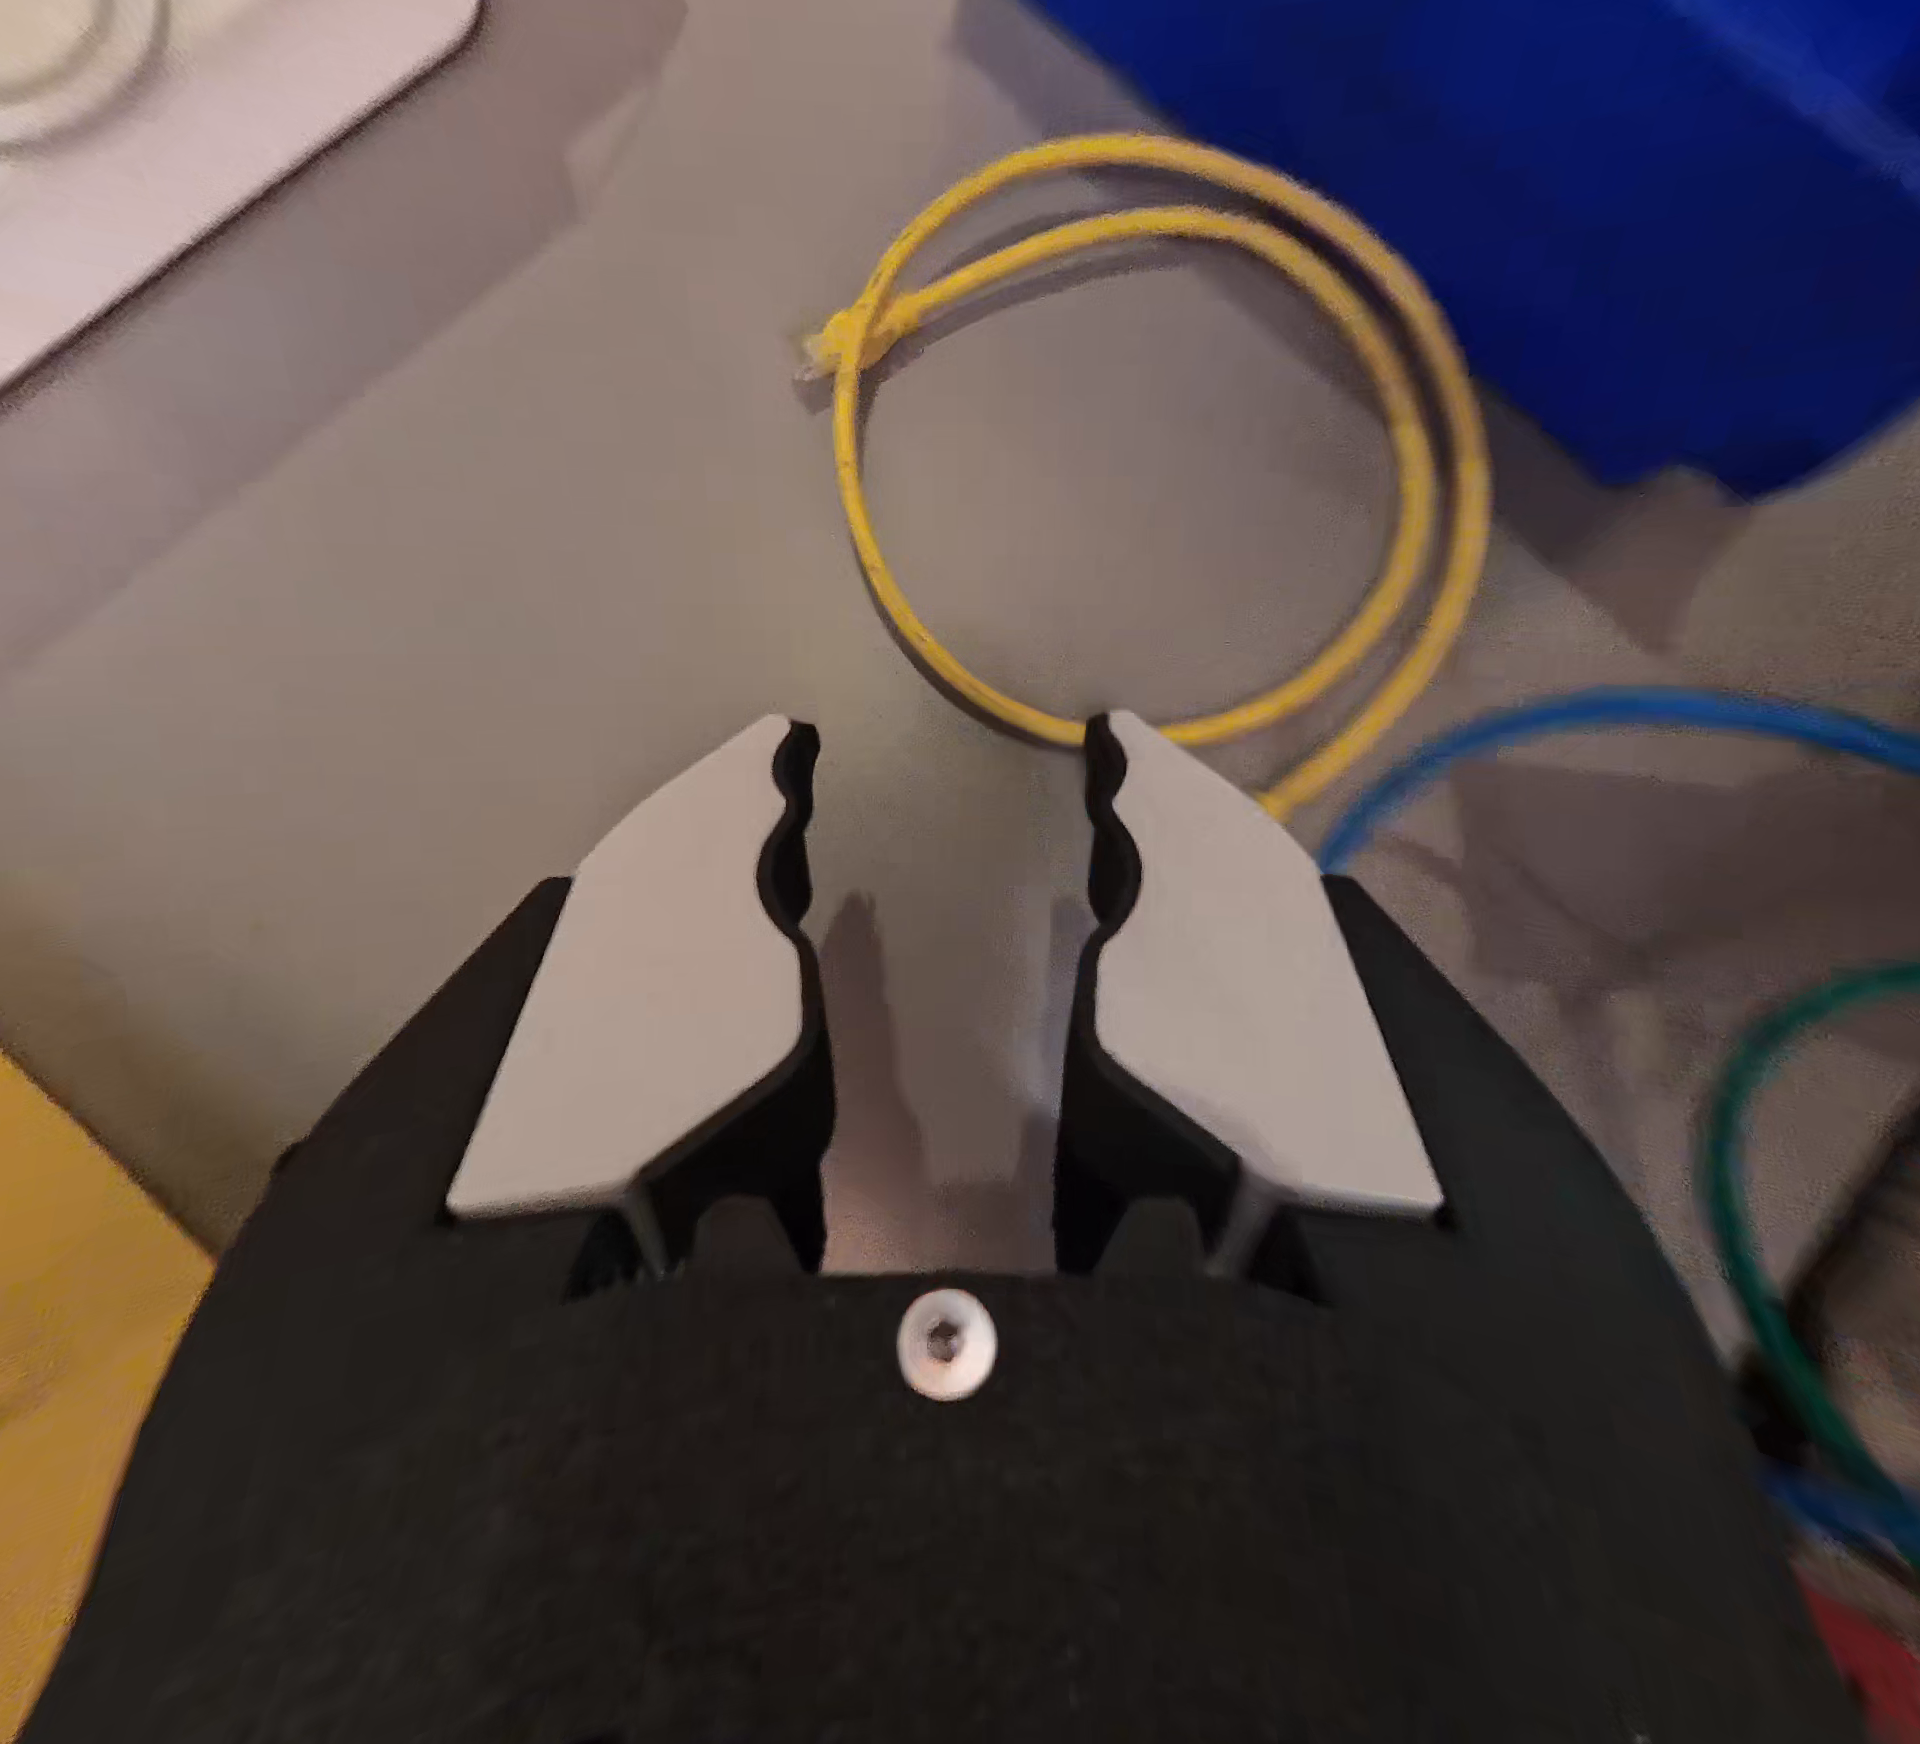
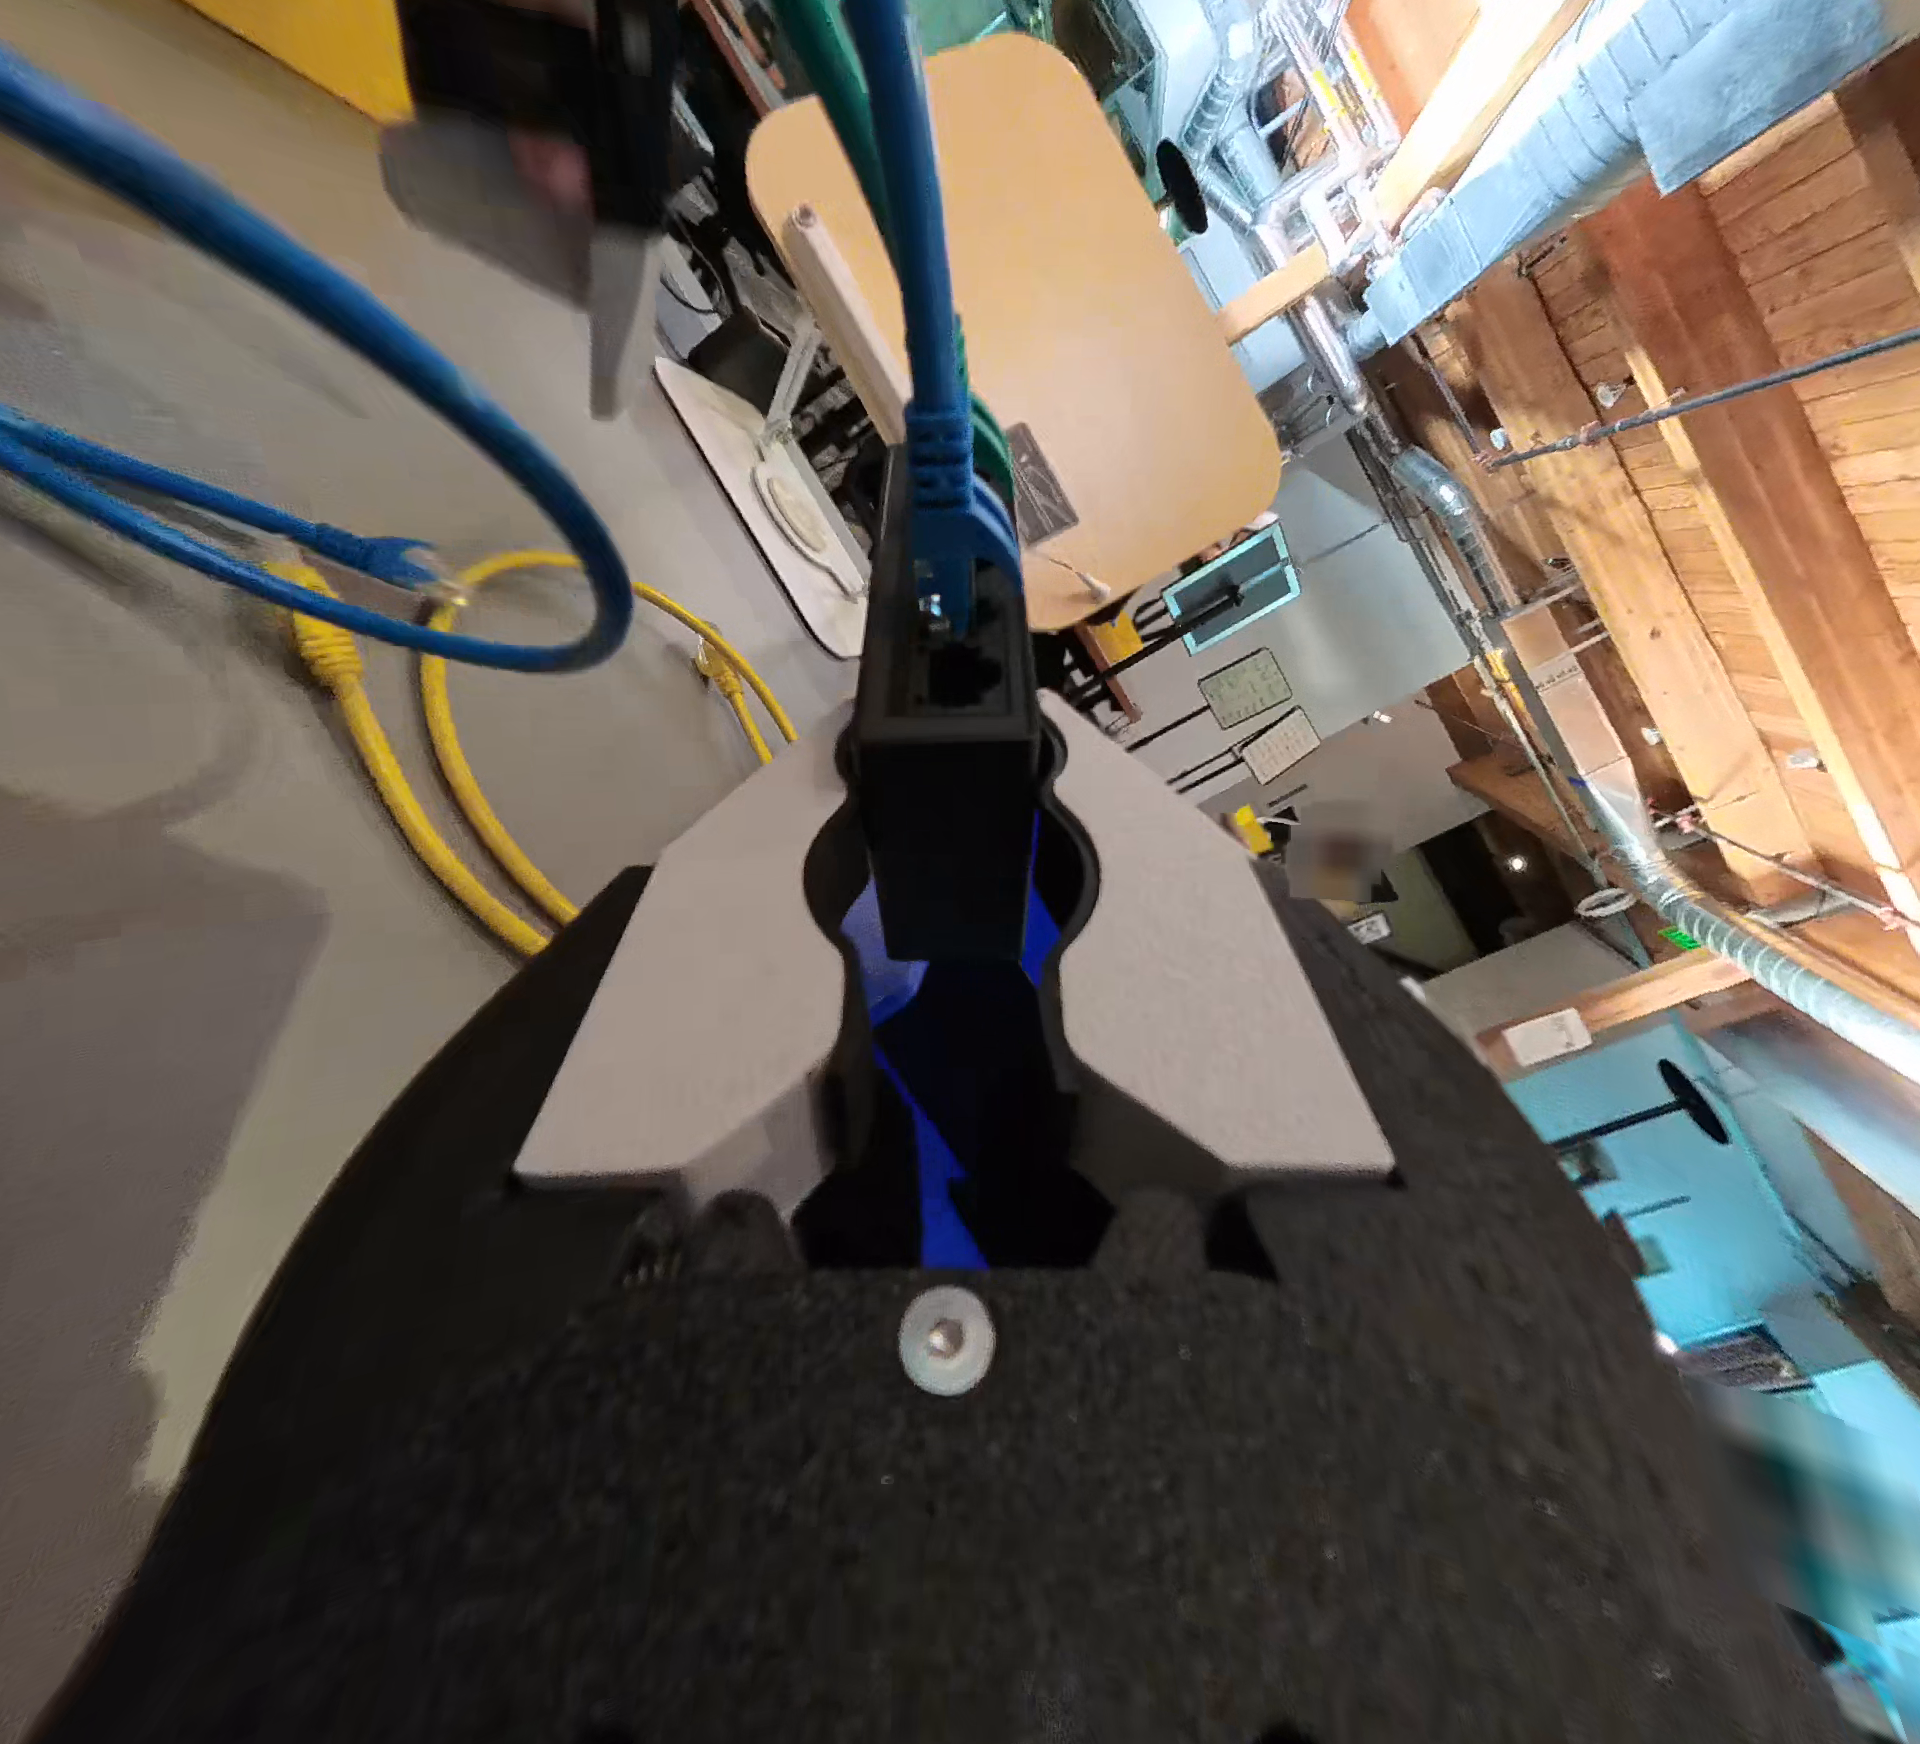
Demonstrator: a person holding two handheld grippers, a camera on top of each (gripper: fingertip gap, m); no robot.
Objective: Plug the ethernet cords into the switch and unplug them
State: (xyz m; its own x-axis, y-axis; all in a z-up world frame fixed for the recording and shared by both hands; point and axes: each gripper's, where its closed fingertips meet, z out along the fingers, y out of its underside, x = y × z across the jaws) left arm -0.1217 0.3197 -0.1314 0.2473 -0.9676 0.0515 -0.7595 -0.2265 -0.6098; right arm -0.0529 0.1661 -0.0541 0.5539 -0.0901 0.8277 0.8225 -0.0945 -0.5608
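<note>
My left gripper (image 1: 951, 738) is open and empty, hovering over the grey table just short of a coiled yellow ethernet cord (image 1: 1434, 468); its plug (image 1: 831, 344) lies at the coil's far left. My right gripper (image 2: 945, 759) is shut on a black network switch (image 2: 940, 738), held on edge above the table. A blue cord (image 2: 935, 447) is plugged into the switch and a green cord (image 2: 821, 84) runs to it behind the blue one. An empty port (image 2: 961, 681) shows below the blue plug. The left gripper (image 2: 613, 312) appears blurred at upper left of the right wrist view.
A blue bin (image 1: 1507, 136) stands at the far right. A white tray (image 1: 187, 63) sits at far left. Blue (image 1: 1621, 728) and green (image 1: 1756, 1164) cords trail at the right. A second blue cord's loose plug (image 2: 400, 562) and the yellow cord (image 2: 436, 811) lie on the table.
</note>
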